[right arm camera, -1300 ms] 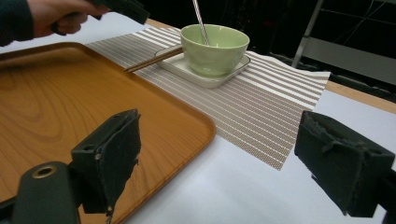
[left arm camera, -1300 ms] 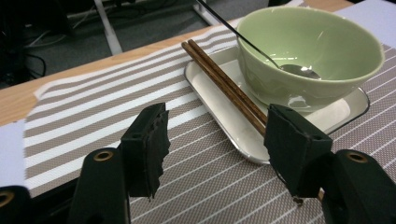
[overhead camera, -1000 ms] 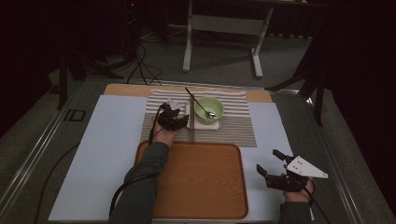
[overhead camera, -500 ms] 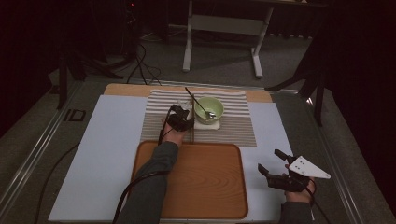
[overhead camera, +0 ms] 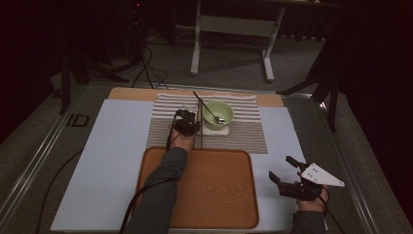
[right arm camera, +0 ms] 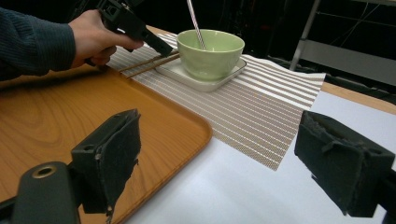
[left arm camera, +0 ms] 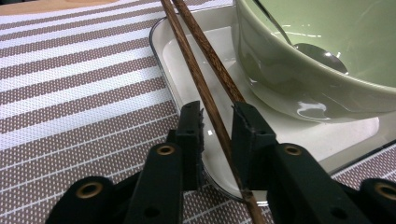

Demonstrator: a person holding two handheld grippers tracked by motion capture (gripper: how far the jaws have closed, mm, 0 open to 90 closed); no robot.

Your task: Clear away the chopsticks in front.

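At nine o'clock of the bowl (left arm camera: 322, 60), the left gripper (left arm camera: 218, 128) straddled the chopsticks (left arm camera: 205, 79) (jaws parted, unclamped); squeezing both together seemed wise.

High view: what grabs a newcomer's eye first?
The pale green bowl with a spoon in it, on a white dish on the striped mat. The left gripper straddles the chopsticks beside it. The right gripper waits open by the wooden tray.

Overhead view; two close tool-mounted views
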